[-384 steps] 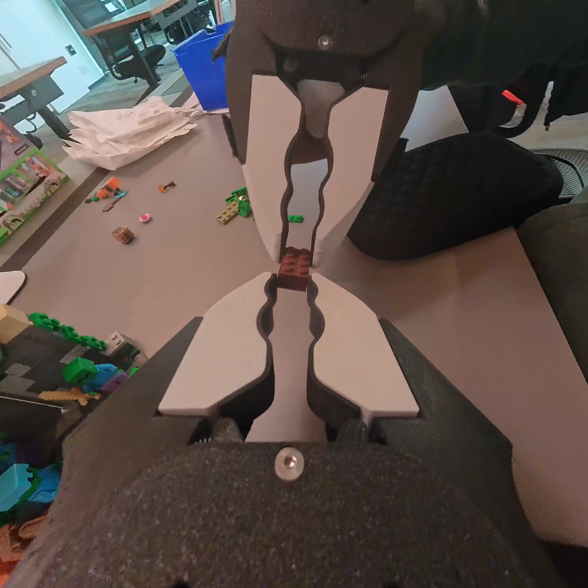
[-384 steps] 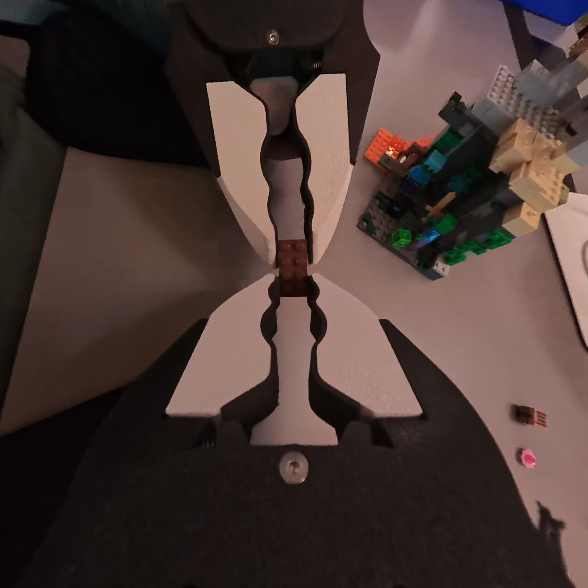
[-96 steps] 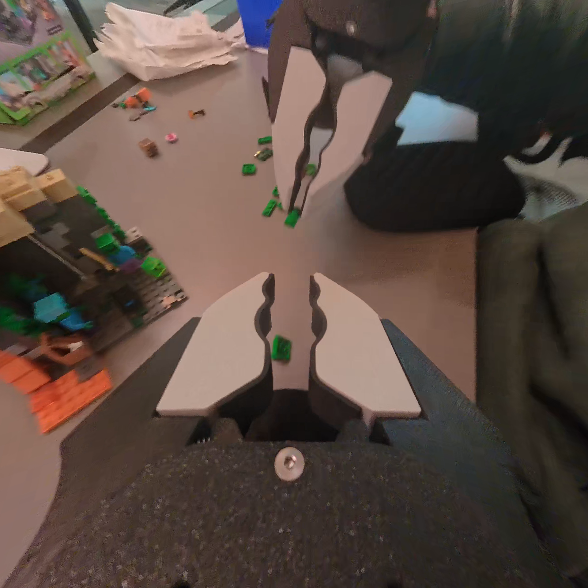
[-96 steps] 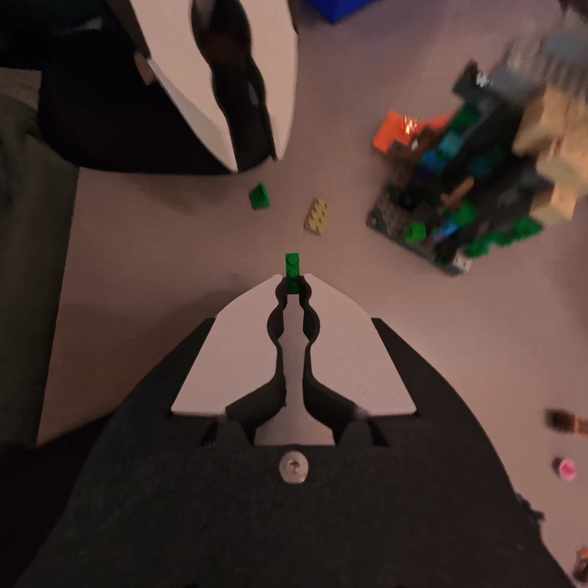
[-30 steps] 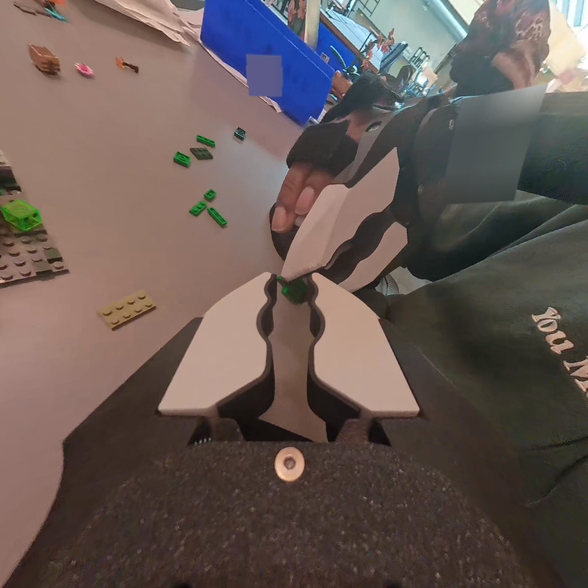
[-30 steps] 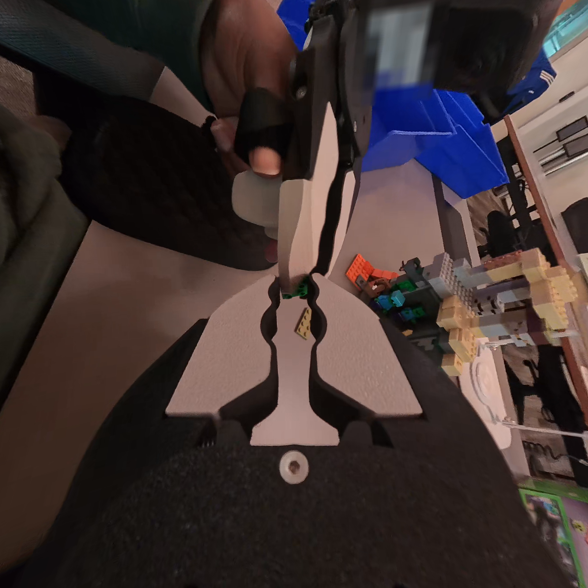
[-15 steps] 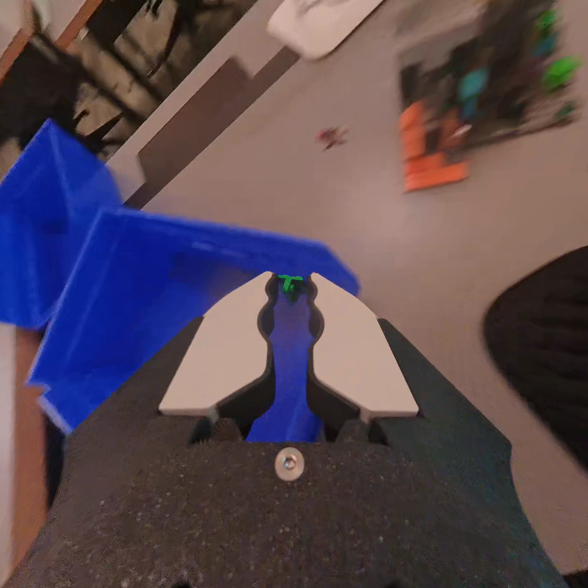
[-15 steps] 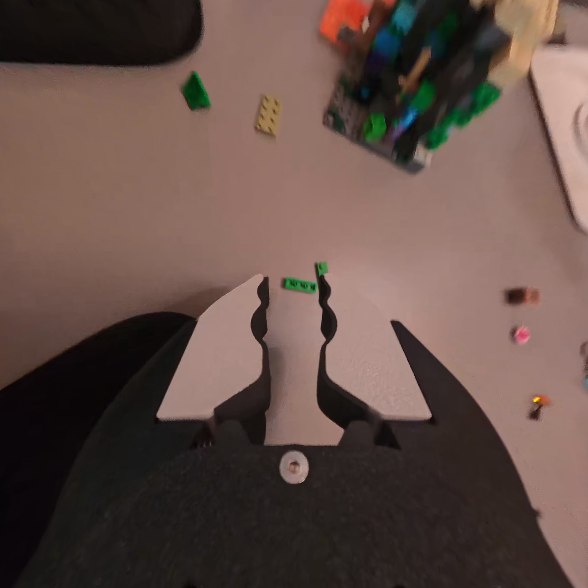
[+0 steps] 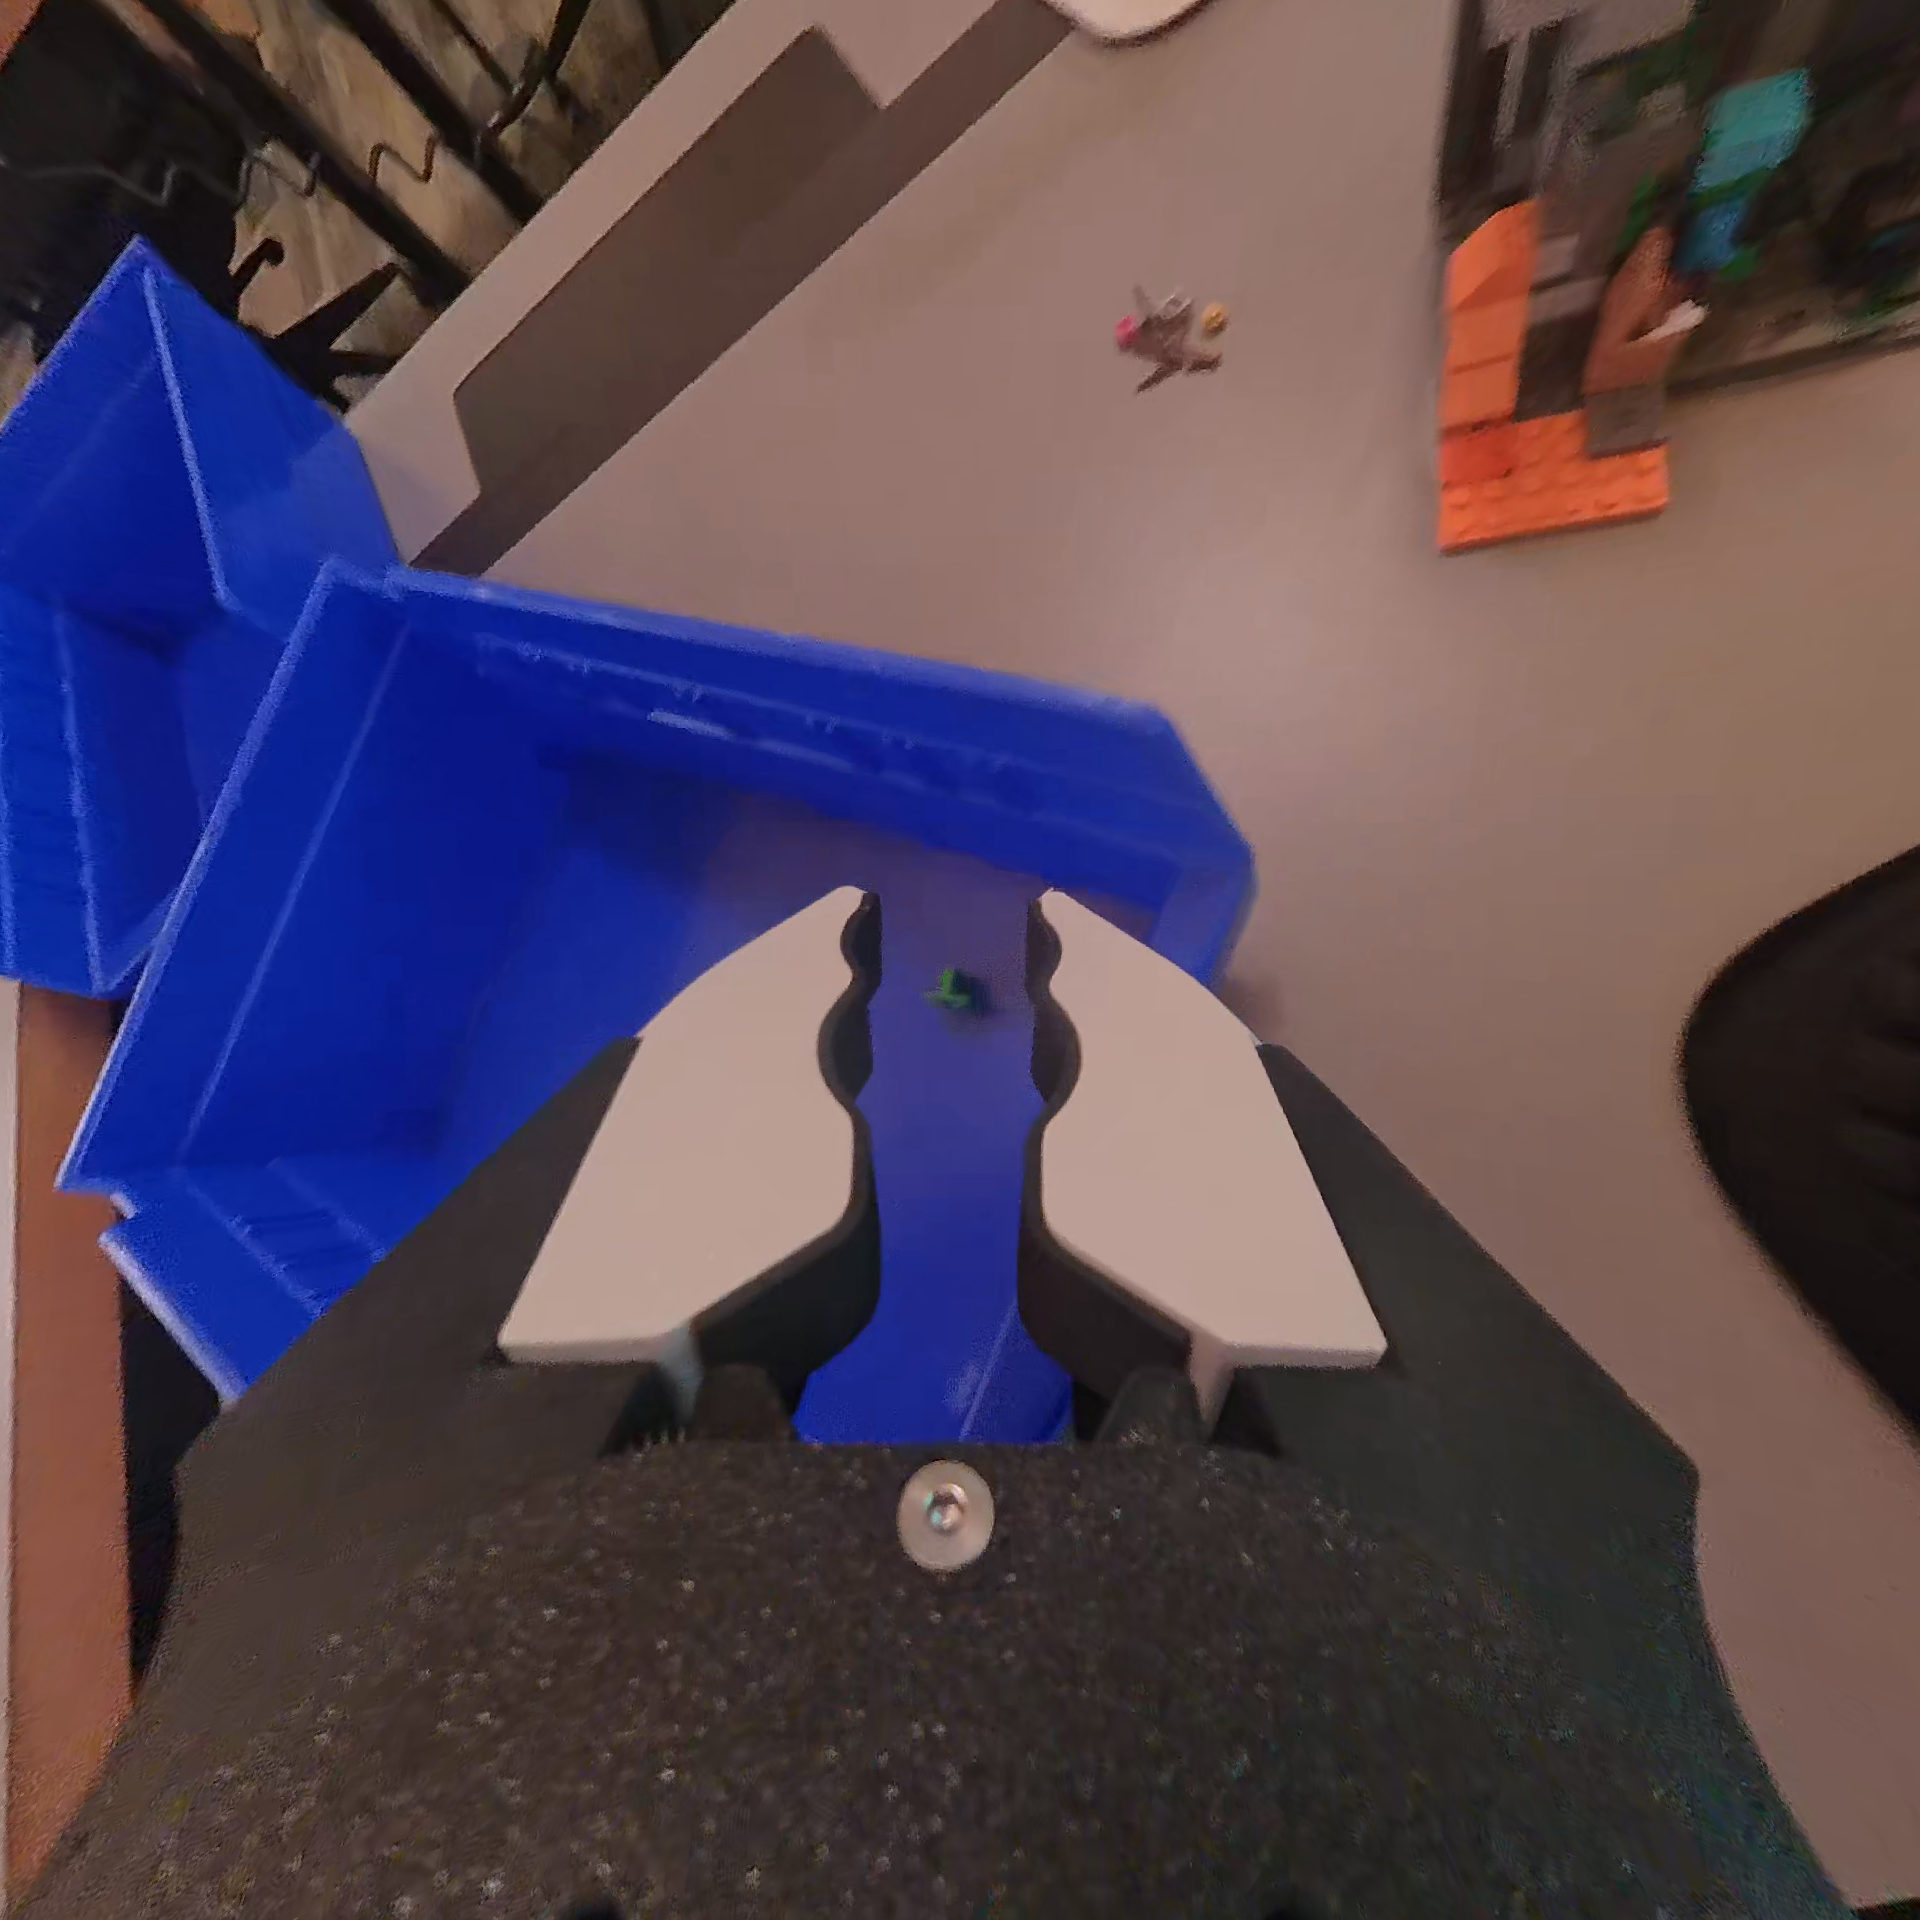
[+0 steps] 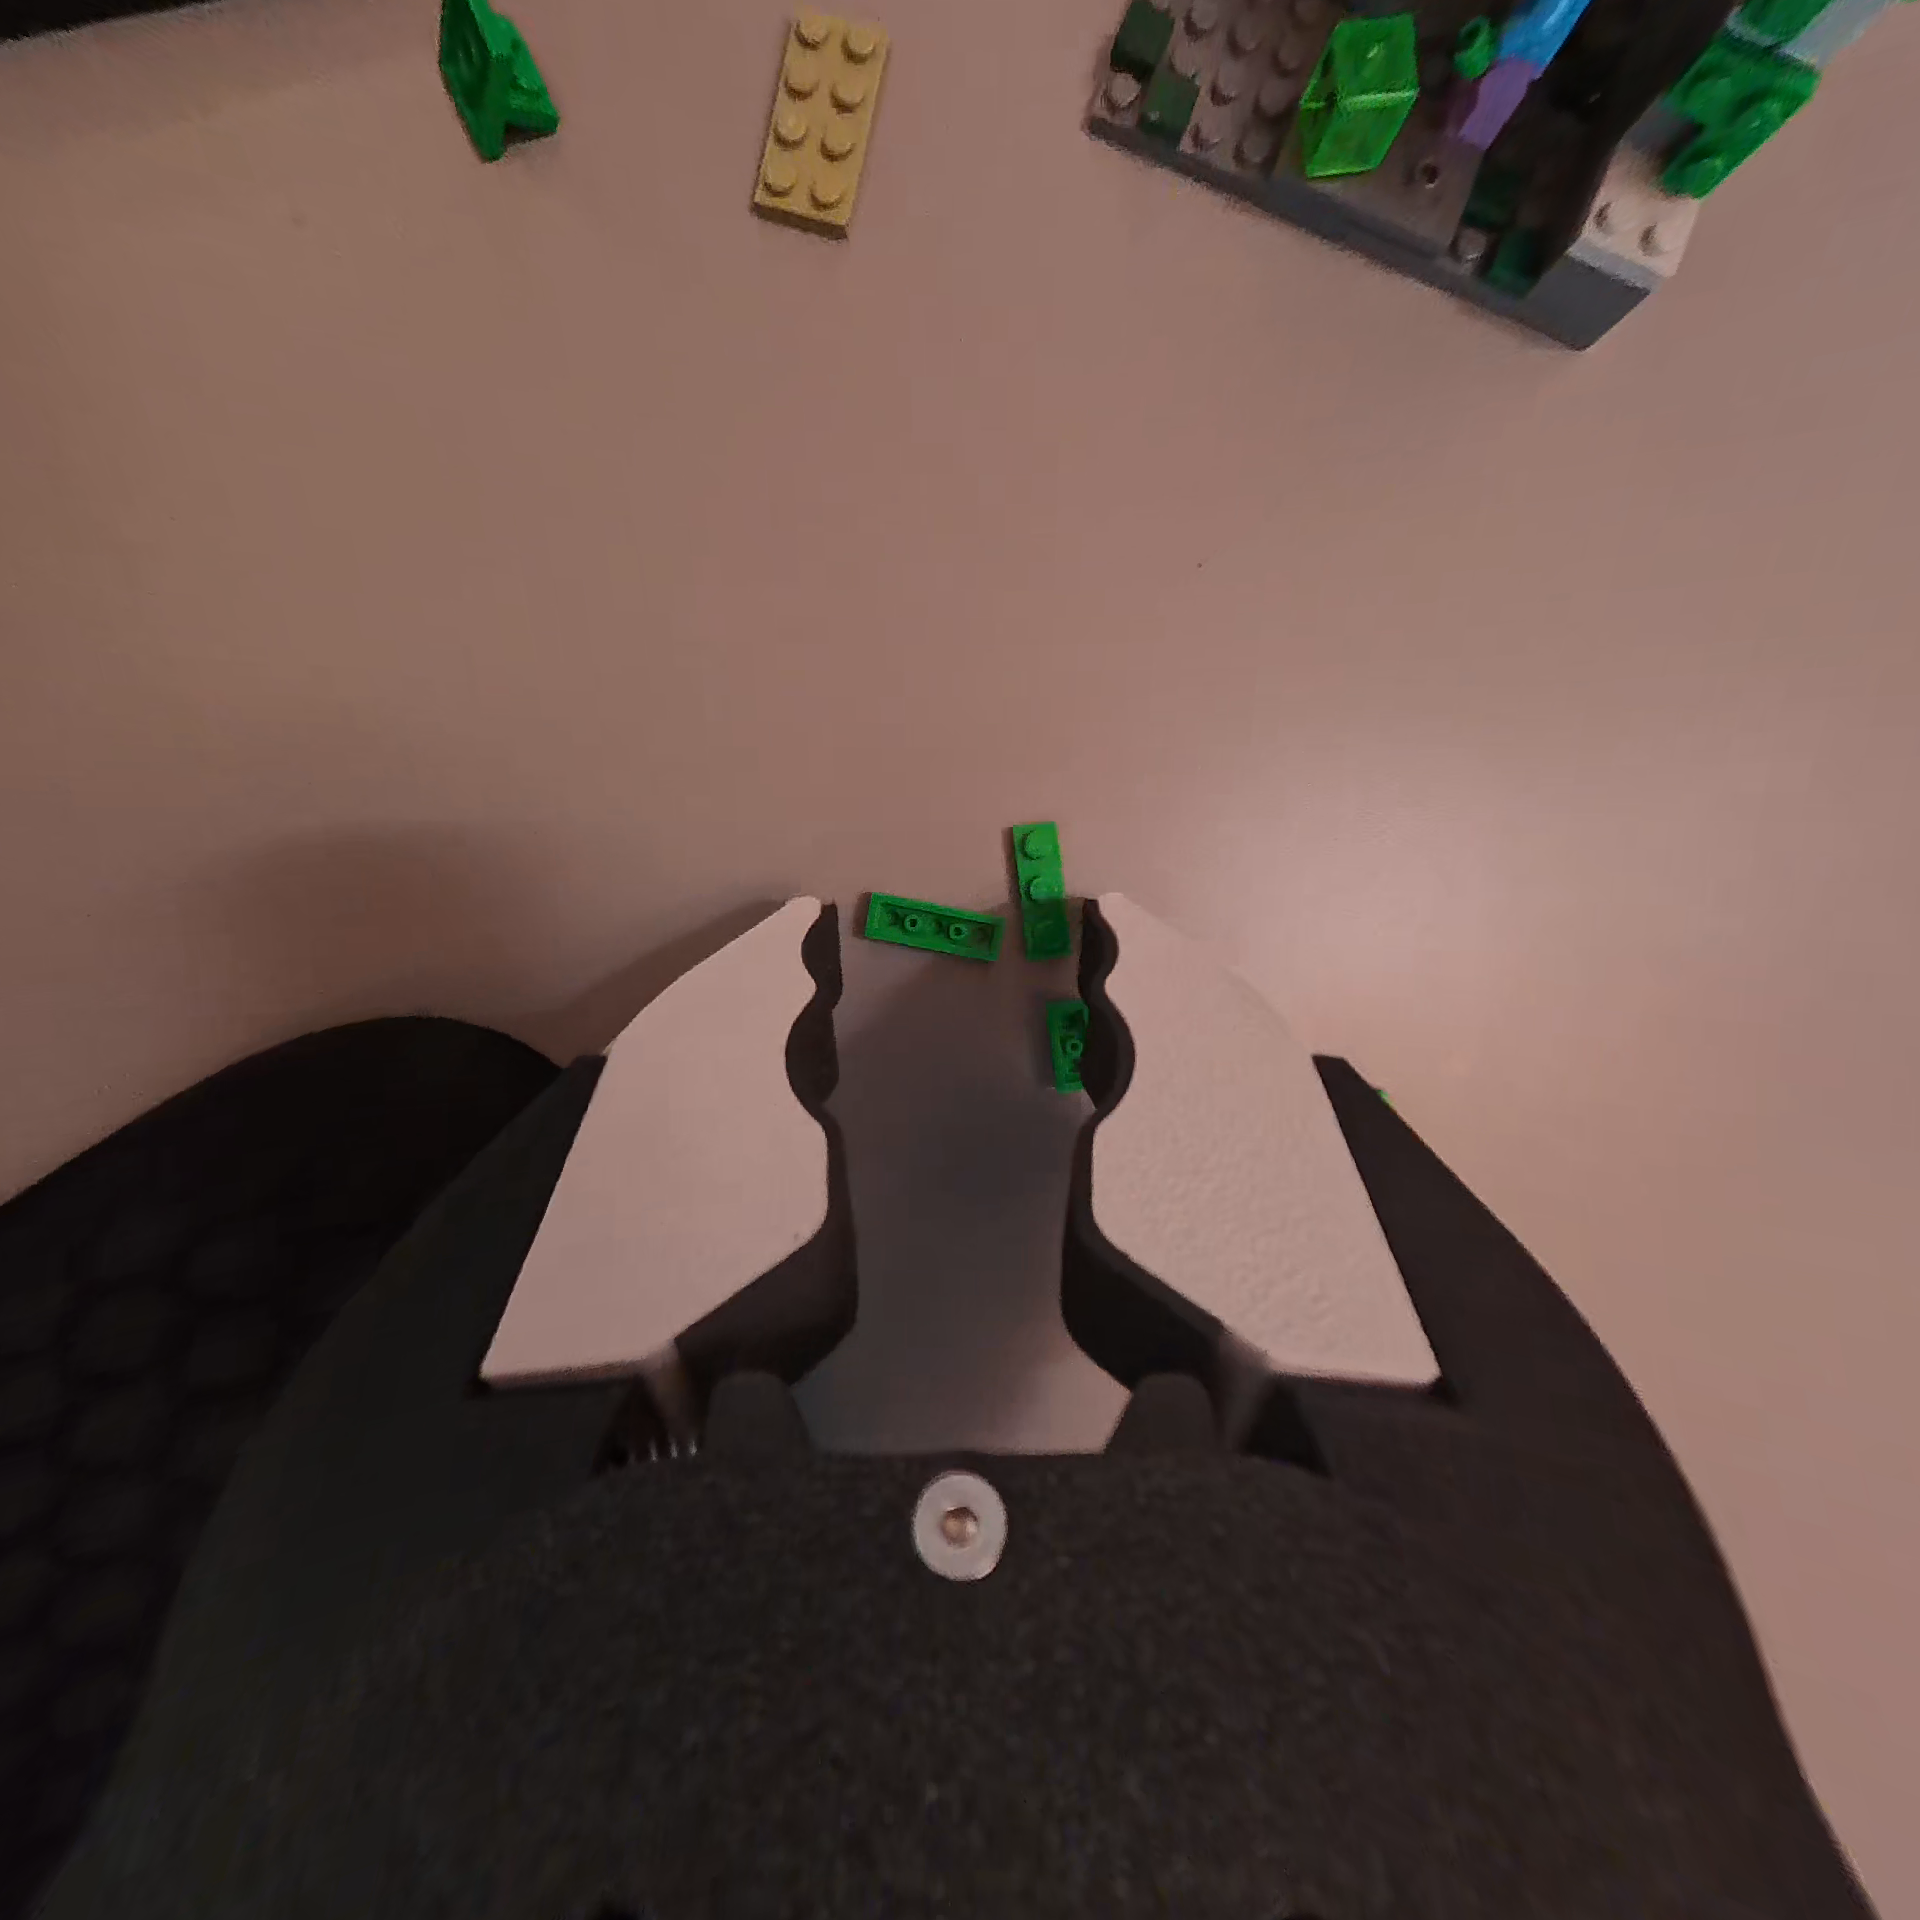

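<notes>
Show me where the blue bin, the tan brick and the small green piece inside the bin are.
blue bin [image 9: 343,894]: left wrist view, on its inner wall.
tan brick [image 10: 821,120]: right wrist view, on its studded top.
green piece [image 9: 956,989]: left wrist view, on its middle, seen between the open fingers.

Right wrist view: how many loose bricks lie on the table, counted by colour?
Green: 4, namely a flat plate, a second plate and a third, partly hidden, all by the open right hand-held gripper, plus a wedge-like piece far off.
Tan: 1 plate.
Total: 5.
</notes>
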A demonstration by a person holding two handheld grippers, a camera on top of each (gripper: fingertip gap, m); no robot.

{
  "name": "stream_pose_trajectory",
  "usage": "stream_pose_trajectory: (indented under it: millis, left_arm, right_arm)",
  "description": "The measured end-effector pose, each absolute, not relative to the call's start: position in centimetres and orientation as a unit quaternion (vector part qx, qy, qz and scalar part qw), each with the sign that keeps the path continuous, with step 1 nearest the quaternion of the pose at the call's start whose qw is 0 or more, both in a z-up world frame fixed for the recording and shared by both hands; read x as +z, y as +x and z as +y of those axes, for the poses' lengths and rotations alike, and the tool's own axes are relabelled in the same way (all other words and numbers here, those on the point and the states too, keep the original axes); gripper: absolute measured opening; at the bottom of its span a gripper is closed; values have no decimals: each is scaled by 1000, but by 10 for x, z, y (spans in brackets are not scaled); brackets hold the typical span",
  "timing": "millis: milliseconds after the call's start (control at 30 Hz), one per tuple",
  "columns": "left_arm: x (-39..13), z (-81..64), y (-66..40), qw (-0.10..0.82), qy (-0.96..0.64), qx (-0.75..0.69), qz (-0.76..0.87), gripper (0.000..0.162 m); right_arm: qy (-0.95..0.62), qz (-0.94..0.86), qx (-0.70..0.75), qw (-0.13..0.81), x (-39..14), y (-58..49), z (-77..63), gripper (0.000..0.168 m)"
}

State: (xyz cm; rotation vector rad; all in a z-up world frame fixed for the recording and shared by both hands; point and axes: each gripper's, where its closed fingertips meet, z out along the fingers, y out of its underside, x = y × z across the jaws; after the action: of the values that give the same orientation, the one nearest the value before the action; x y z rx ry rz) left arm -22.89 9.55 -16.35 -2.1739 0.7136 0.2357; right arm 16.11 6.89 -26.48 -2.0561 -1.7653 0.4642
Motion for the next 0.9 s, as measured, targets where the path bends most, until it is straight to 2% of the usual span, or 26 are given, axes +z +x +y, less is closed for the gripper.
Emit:
stream_pose_trajectory:
  millis: [167,267,667,733,800,900]
  left_arm:
    - [-150,83,-185,441,-835,57,324,23]
    - [-147,75,-155,454,-818,33,352,22]
    - [-172,43,-40,445,-768,-92,452,20]
    - [-181,35,-16,432,-761,-136,464,20]
    - [-190,27,8,414,-756,-182,473,21]
    - [-208,25,29,392,-753,-176,499,22]
  right_arm:
    - [-723,-646,189,154,-264,162,73,33]
    - [-710,-663,188,143,-264,163,74,32]
    - [-690,-665,200,202,-257,152,60,30]
    - [-681,-664,210,225,-244,145,56,7]
    - [-671,-684,185,218,-244,144,49,16]
    - [-668,-692,160,220,-247,141,47,17]
